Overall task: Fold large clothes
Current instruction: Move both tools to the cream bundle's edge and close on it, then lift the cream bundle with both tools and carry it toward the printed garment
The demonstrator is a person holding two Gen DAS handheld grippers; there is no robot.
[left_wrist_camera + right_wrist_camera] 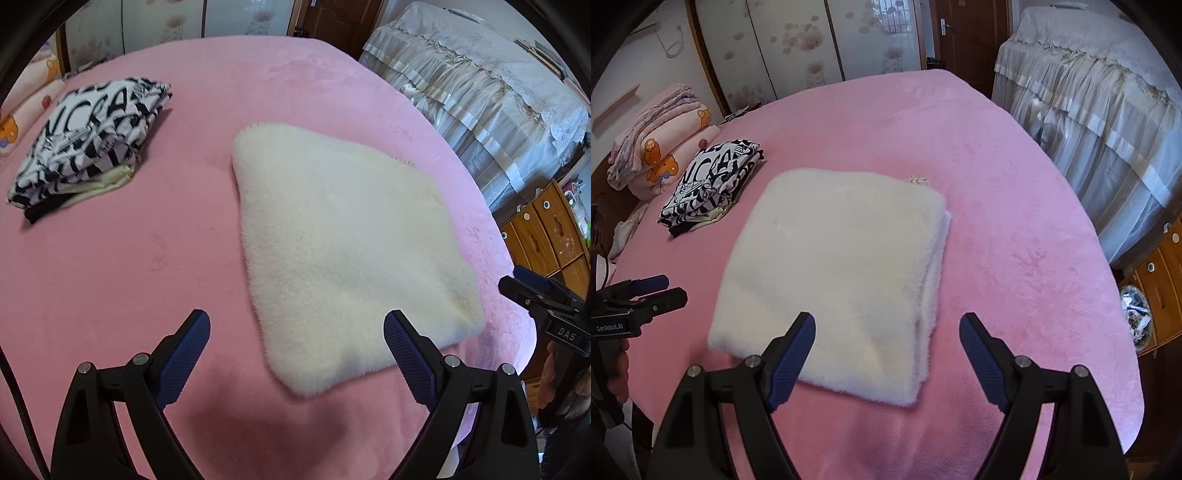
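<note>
White fleece garment (834, 273) lies folded square on the pink bedspread (1015, 221); left gripper (297, 345) and right gripper (888, 347) hover wide, empty, apparently finished.

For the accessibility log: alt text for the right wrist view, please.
A folded white fleecy garment lies flat on a pink bedspread, with the open right gripper above its near edge, holding nothing. A folded black-and-white printed garment sits behind, to the left.
</note>
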